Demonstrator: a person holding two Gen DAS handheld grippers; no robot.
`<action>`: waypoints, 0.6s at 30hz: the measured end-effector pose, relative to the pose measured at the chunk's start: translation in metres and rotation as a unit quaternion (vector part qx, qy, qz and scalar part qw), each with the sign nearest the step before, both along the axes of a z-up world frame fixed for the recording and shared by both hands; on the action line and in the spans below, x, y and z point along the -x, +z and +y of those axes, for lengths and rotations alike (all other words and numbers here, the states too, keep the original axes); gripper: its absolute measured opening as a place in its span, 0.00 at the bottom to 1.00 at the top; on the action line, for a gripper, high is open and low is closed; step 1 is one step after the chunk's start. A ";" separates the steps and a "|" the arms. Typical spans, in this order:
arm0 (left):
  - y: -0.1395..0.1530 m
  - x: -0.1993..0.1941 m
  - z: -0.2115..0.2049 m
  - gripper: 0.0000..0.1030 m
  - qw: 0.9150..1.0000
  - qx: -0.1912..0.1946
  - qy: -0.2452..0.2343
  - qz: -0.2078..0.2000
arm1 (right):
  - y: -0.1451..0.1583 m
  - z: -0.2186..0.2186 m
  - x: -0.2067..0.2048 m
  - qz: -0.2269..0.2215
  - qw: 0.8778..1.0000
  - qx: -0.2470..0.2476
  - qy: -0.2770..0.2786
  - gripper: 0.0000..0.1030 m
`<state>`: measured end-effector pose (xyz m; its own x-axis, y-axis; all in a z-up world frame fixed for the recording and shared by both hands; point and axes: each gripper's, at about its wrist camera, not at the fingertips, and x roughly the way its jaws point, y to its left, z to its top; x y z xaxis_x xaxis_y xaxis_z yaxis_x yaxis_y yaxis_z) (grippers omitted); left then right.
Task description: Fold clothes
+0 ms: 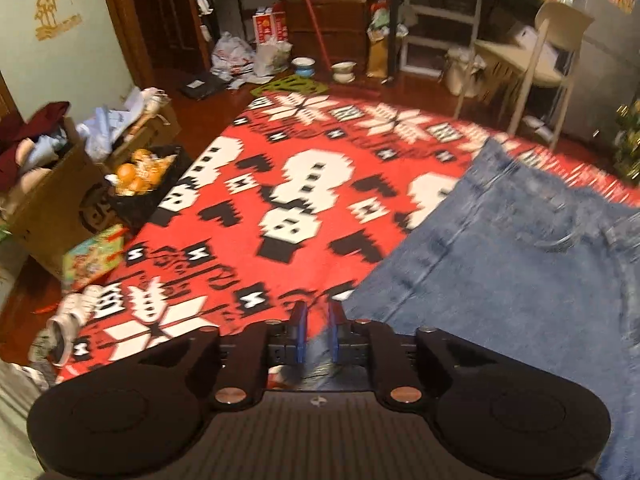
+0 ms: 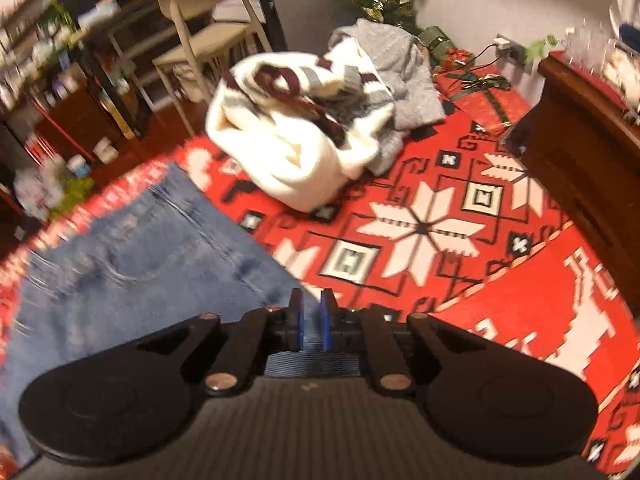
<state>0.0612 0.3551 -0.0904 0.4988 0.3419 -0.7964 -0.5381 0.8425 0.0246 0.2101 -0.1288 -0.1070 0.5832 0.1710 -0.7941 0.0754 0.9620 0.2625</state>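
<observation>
Jeans (image 1: 520, 264) lie flat on rug (image 1: 280, 200), betw. both tools. Left tool (image 1: 318, 334) & right tool (image 2: 311, 322): jaws nearly closed, each w/ denim edge between. Denim heavy, floppy, non-slip; grip thick hems/corners.

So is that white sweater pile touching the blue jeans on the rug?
Apart. The right wrist view shows a strip of red rug between the white sweater pile and the jeans.

jeans (image 1: 500, 264) look like faded, rough denim, the rug (image 1: 256, 200) is flat woven cloth, and that white sweater (image 2: 288, 140) looks fluffy and soft.
</observation>
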 end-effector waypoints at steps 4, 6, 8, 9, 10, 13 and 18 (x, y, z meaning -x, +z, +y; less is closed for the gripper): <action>0.007 -0.012 -0.009 0.13 0.997 0.068 -0.028 -0.024 | 0.010 0.028 0.007 0.000 0.997 -0.060 0.057 0.10; 0.007 -0.022 -0.019 0.13 0.991 0.119 -0.049 -0.033 | 0.007 0.050 0.009 0.008 0.994 -0.068 0.086 0.09; 0.007 -0.032 -0.033 0.13 0.985 0.152 -0.074 -0.041 | 0.001 0.075 0.009 0.018 0.991 -0.069 0.111 0.09; 0.006 -0.038 -0.043 0.13 0.981 0.167 -0.088 -0.043 | -0.002 0.087 0.009 0.024 0.990 -0.069 0.124 0.08; 0.004 -0.044 -0.051 0.12 0.978 0.180 -0.100 -0.043 | -0.005 0.100 0.009 0.029 0.988 -0.069 0.137 0.08; -0.006 -0.064 -0.078 0.10 0.973 0.184 -0.133 -0.034 | -0.018 0.127 0.010 0.041 0.986 -0.053 0.154 0.08; -0.029 -0.082 -0.101 0.06 0.976 0.142 -0.163 0.000 | -0.030 0.133 0.011 0.038 0.986 -0.013 0.161 0.06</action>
